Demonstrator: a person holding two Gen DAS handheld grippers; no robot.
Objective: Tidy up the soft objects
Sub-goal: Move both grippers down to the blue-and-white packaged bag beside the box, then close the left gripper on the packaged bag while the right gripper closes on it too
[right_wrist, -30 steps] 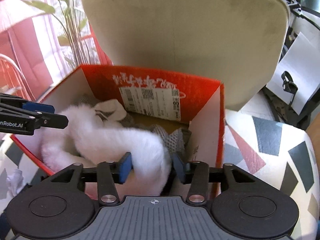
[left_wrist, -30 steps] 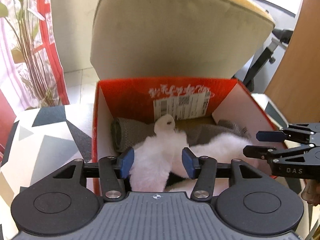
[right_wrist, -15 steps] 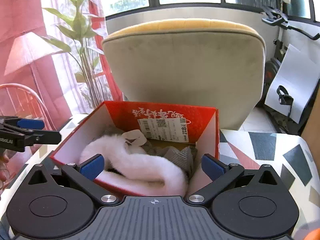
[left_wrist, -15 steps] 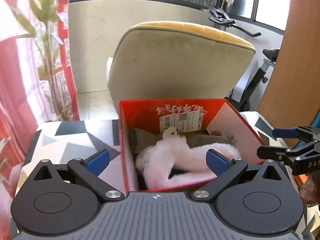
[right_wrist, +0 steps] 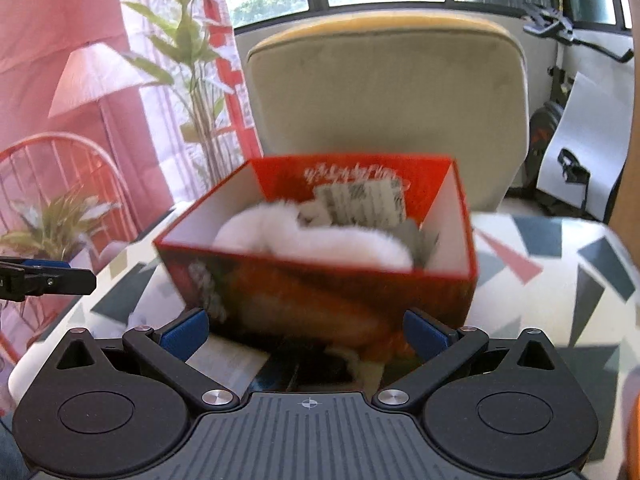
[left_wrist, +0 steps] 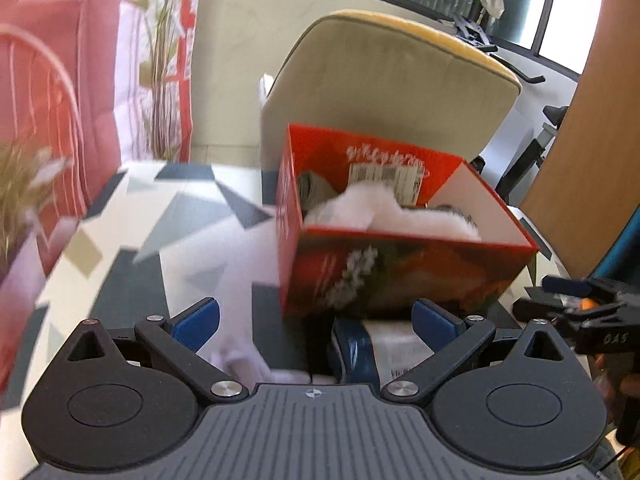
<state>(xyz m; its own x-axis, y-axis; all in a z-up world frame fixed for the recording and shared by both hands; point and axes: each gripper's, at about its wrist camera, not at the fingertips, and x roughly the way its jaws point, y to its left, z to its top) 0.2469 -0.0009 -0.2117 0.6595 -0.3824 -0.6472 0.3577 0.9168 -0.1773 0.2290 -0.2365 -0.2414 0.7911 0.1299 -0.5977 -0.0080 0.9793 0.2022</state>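
Fingers on both our left gripper [left_wrist: 316, 322] and right gripper [right_wrist: 306, 330] just sprang wide open, holding nothing. Past them on the bench [right_wrist: 560, 280], the red box [right_wrist: 320, 296] holds the white fluffy thing [right_wrist: 320, 236], corralled so it stays put.

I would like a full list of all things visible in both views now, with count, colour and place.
box: one, red, open, on the table before the chair.
fluffy item: one, white, inside the box.
knit item: one, grey, inside the box, under the fluffy item.
label: one, white, on the box's far inner wall.
table: one, white with grey and pink shapes.
chair: one, beige, behind the box.
plant: one, green, left of the chair.
curtain: one, red, far left.
left gripper: jaws open, nothing between them.
right gripper: jaws open, nothing between them.
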